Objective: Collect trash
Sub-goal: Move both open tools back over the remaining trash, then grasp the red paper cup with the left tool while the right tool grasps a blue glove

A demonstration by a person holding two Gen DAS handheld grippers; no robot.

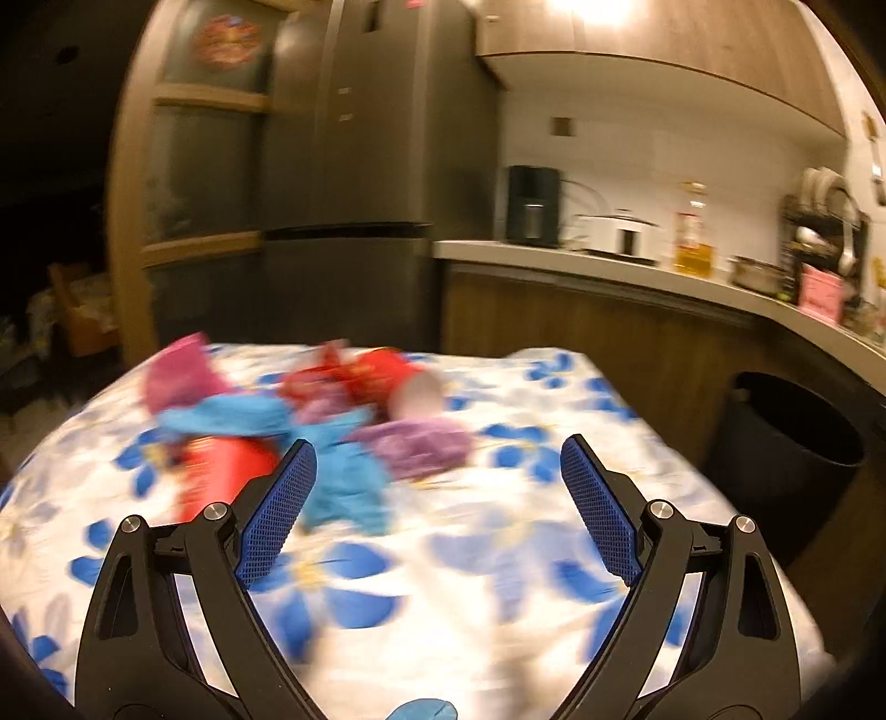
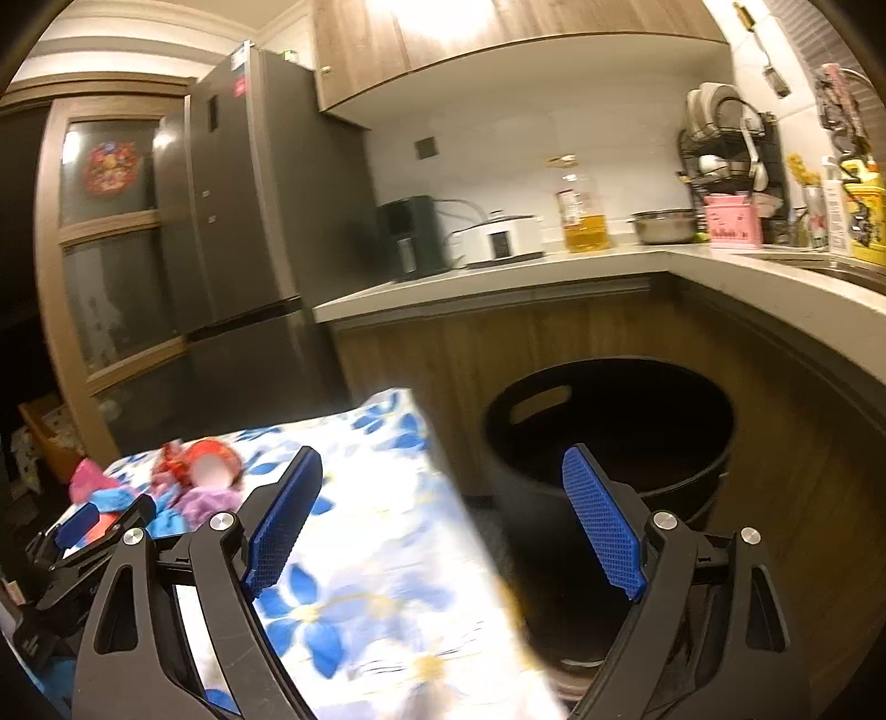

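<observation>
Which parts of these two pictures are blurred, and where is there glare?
Left wrist view: trash and cloth smeared by motion, jaws sharp, lamp glare top. Right wrist view: cloth blurred and overexposed, bin dim but clear.

- grey fridge (image 2: 249, 210), glass-panel wooden door (image 2: 105, 232) on its left
- grey countertop (image 2: 498, 282) to fridge's right, wood cabinets (image 2: 498, 33) above
- warm ceiling light glare

Ahead of your grippers: floral cotton-like tablecloth (image 1: 498, 554), crinkled glossy wrappers (image 1: 343, 482), matt black plastic bin (image 2: 609, 443), wood-grain cabinets (image 2: 554, 343).
</observation>
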